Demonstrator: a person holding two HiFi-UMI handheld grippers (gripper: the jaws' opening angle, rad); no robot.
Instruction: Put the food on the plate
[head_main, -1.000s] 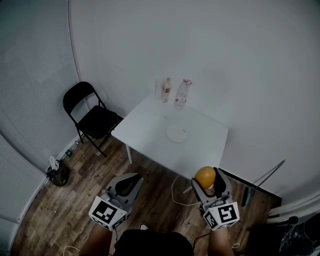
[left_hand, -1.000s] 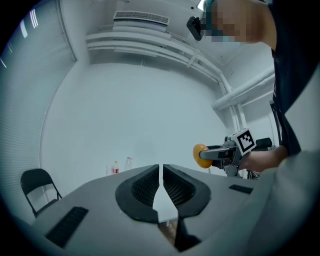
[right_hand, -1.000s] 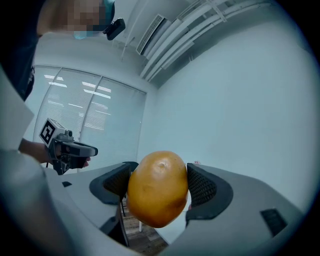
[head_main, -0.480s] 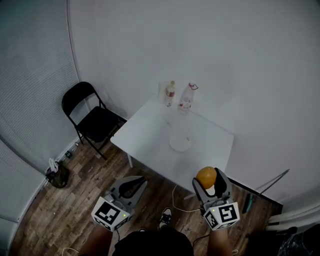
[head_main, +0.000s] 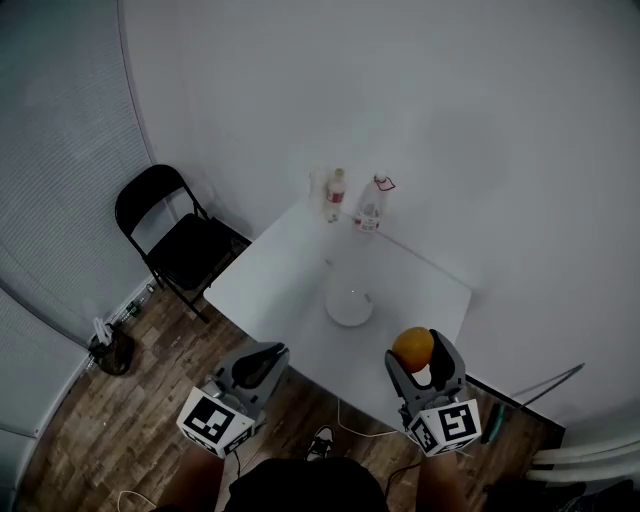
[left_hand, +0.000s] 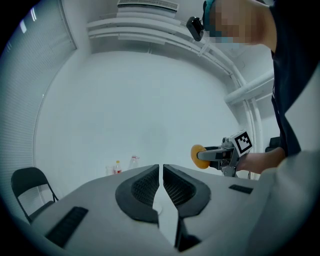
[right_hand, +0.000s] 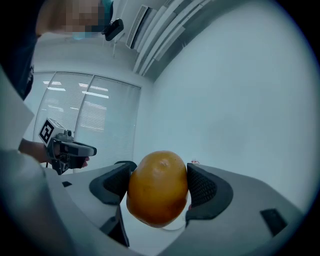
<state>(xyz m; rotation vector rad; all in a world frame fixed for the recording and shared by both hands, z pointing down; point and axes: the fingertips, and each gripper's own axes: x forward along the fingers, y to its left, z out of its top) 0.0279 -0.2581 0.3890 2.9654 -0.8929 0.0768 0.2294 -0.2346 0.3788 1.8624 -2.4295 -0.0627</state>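
A round orange-yellow food item (head_main: 412, 347) (right_hand: 158, 188) sits squeezed between the jaws of my right gripper (head_main: 418, 360), held in the air just short of the white table's near edge. The left gripper view catches it too, as the same orange food (left_hand: 199, 156). A small white plate (head_main: 350, 305) lies near the middle of the table (head_main: 290, 270), beyond both grippers. My left gripper (head_main: 255, 365) (left_hand: 161, 186) is shut with nothing in it, low at the left, over the floor.
Two bottles (head_main: 336, 194) (head_main: 368, 205) stand at the table's far edge by the wall. A black folding chair (head_main: 175, 235) stands to the left of the table. Cables run over the wooden floor (head_main: 110, 420); a small dark object (head_main: 108, 345) sits at the far left.
The table and plate have come nearer and lower in the head view as the person steps forward. Both grippers keep their places, with the food still held.
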